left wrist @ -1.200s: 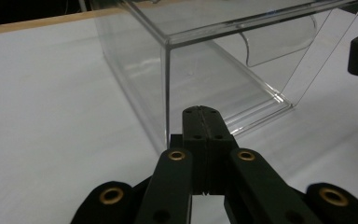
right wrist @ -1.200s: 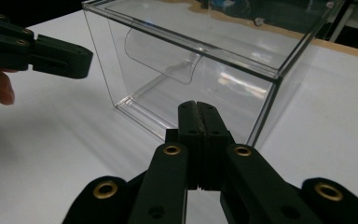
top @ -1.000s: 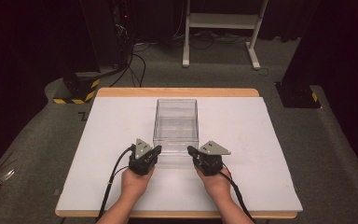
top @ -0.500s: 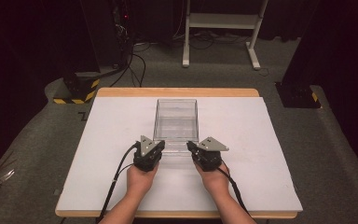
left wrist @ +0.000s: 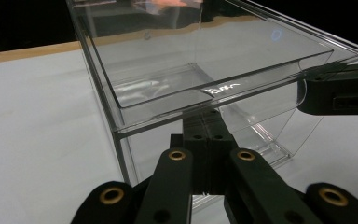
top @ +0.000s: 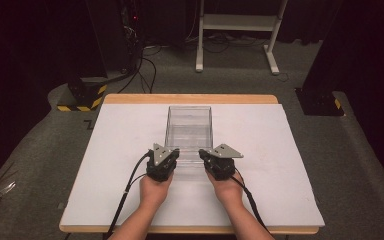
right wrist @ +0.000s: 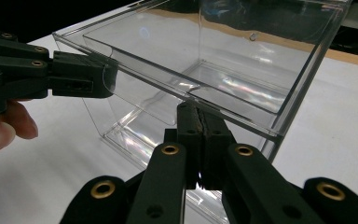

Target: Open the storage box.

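A clear plastic box (top: 189,125) with an inner clear tray stands lengthwise on the white table top (top: 280,150). My left gripper (top: 172,152) is shut, its tips against the box's near wall by the left corner, just under the tray's lip (left wrist: 168,100). The left gripper view shows its jaws (left wrist: 209,123) pressed together with nothing between them. My right gripper (top: 203,154) is shut too, its tips (right wrist: 199,109) at the same wall by the right corner. Each gripper view also shows the other gripper at the box's rim: the right one (left wrist: 303,91), the left one (right wrist: 105,74). The box (right wrist: 242,51) holds nothing.
The white top has a wooden edge (top: 190,98) at the back. On the grey floor beyond stand a black post with a yellow-black striped foot (top: 82,97), a white frame (top: 235,30) and another black stand (top: 320,102). Cables trail from both grippers toward the near edge.
Both hands have crept slightly forward, which brings the gripper tips up to the box's near wall. The box has not moved.
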Motion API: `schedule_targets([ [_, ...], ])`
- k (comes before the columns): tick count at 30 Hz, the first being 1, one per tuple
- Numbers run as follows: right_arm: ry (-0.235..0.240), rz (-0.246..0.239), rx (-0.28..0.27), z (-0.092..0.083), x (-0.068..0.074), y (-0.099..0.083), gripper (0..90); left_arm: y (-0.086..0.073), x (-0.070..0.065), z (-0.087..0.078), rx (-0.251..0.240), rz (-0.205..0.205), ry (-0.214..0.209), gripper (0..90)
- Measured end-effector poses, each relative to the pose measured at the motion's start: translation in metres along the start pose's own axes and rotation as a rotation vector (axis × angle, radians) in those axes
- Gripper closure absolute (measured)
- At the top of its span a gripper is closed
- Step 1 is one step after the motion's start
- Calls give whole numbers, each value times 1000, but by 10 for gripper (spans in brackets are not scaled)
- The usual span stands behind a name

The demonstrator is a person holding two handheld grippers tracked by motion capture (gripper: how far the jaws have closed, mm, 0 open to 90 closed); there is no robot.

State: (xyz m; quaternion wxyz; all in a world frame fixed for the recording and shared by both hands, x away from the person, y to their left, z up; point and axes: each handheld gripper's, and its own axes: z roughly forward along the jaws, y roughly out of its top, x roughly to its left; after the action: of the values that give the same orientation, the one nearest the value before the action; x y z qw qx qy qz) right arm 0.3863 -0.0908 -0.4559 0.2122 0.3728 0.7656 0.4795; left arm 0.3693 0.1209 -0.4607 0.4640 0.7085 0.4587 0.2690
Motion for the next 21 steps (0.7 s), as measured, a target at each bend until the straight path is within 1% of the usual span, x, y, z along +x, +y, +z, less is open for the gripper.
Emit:
schedule_targets([
  [5, 2, 14, -2, 2, -1, 0, 896, 0, 1, 0, -3, 3, -11, 900],
  [10, 8, 21, -7, 5, -3, -1, 900, -1, 1, 1, 7, 4, -17, 900],
  [15, 14, 21, 0, 6, -2, -2, 900, -1, 1, 0, 2, 10, -25, 900],
  [16, 17, 18, -1, 6, -2, -3, 900, 0, 0, 0, 2, 13, -20, 900],
  [21, 20, 12, -7, 6, -3, -3, 900, 0, 0, 0, -1, 10, -21, 900],
])
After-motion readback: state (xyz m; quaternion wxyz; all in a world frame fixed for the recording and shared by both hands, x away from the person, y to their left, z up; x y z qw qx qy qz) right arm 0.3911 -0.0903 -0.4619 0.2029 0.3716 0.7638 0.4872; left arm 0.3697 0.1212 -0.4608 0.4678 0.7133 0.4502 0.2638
